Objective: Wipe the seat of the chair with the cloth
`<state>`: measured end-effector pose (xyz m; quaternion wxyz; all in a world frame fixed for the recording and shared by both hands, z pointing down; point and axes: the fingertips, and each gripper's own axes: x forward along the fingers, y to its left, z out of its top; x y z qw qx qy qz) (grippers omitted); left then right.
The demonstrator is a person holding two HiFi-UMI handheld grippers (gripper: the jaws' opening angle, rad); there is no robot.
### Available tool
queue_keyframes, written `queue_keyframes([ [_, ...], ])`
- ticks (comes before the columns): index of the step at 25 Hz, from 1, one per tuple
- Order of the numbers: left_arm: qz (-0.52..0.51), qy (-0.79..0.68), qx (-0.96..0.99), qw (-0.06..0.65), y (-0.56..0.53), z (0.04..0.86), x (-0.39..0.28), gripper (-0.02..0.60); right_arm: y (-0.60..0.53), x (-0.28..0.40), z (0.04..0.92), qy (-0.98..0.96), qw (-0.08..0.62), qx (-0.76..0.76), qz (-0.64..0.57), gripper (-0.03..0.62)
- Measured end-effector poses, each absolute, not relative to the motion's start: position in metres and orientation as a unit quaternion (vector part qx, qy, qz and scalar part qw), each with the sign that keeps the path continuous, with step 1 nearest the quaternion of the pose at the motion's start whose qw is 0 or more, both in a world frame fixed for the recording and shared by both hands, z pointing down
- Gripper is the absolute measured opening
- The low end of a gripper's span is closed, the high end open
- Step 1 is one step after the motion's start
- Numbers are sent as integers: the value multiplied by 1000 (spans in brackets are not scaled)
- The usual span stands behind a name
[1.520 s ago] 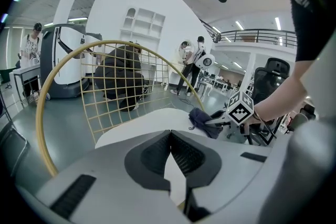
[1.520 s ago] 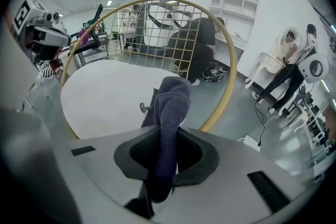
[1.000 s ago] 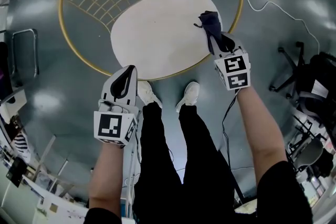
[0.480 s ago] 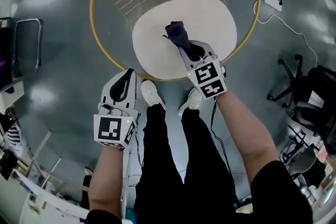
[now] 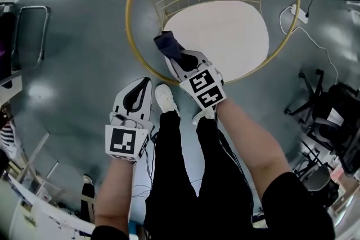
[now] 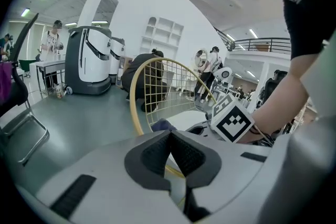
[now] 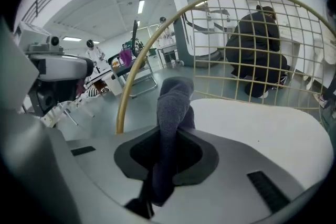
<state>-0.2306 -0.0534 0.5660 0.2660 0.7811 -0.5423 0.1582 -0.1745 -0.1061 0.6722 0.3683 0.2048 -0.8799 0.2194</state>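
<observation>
The chair has a round white seat point(image 5: 225, 36) inside a gold wire frame point(image 5: 138, 3). My right gripper point(image 5: 175, 59) is shut on a dark blue-grey cloth point(image 5: 167, 44), which lies at the seat's left edge beside the gold rim. In the right gripper view the cloth point(image 7: 172, 113) stands up from between the jaws, with the white seat point(image 7: 252, 123) to its right. My left gripper point(image 5: 140, 90) hangs over the floor, left of the chair, its jaws shut and empty point(image 6: 169, 145).
My legs and white shoes point(image 5: 164, 98) stand just in front of the chair. A white power strip and cable point(image 5: 298, 14) lie on the grey floor to the right. Black office chairs point(image 5: 332, 115) stand at the right, a metal chair frame point(image 5: 31, 36) at the left.
The right gripper has swept the cloth across the seat from its right side to its left edge. The view has shifted with it. The left gripper has stayed shut, over the floor.
</observation>
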Motion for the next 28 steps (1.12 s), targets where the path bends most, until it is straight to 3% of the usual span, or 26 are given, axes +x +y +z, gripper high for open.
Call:
queue_keyframes([
  [12,159,-535,783,274,-54,578,-233,12,-116,-168,689,-878,376,205,212,64],
  [28,163,-515,792,284,-79,587,-185,12,-154,-112,706,-869,411,215,171,65],
])
